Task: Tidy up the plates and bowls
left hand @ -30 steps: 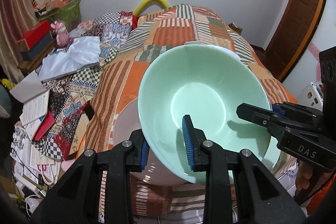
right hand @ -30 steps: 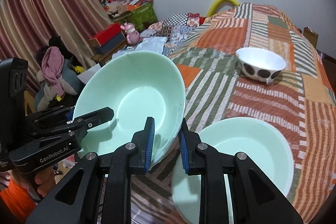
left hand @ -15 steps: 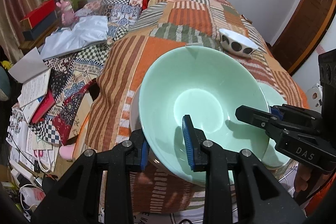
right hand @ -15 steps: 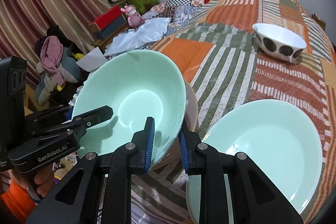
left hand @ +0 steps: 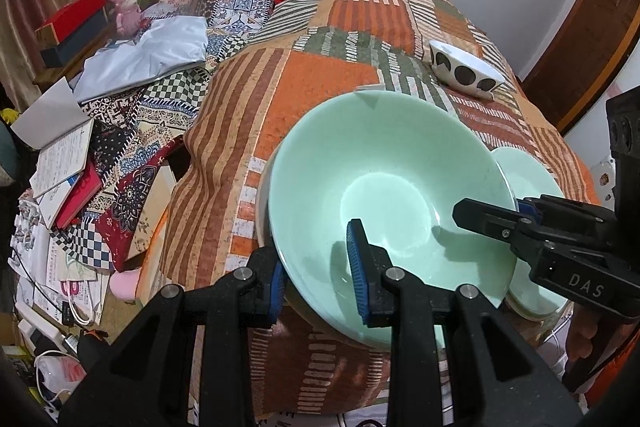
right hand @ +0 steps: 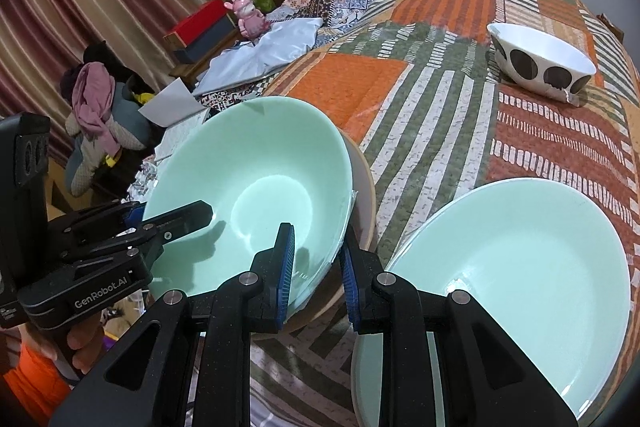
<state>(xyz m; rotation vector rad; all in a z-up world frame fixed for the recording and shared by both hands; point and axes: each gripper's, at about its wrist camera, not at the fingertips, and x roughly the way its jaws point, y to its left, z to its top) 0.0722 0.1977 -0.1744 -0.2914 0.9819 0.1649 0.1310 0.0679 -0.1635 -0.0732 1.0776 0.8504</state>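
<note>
Left wrist view: your left gripper (left hand: 320,271) and right gripper (right hand: 316,267) both clench the mint bowl's (left hand: 384,187) slick, brittle rim, so keep the pinch firm there.

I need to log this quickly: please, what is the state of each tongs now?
Left tongs: closed on the rim of the mint-green bowl.
Right tongs: closed on the same bowl's opposite rim.

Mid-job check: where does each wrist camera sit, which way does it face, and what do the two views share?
Left wrist: behind the left gripper, angled down across the bed; it is clamped on the green bowl; right gripper enters from the right.
Right wrist: behind the right gripper, angled down, clamped on the bowl's opposite rim; left gripper and a hand at left.
Shared: green bowl, green plate, spotted bowl, both grippers.
</note>
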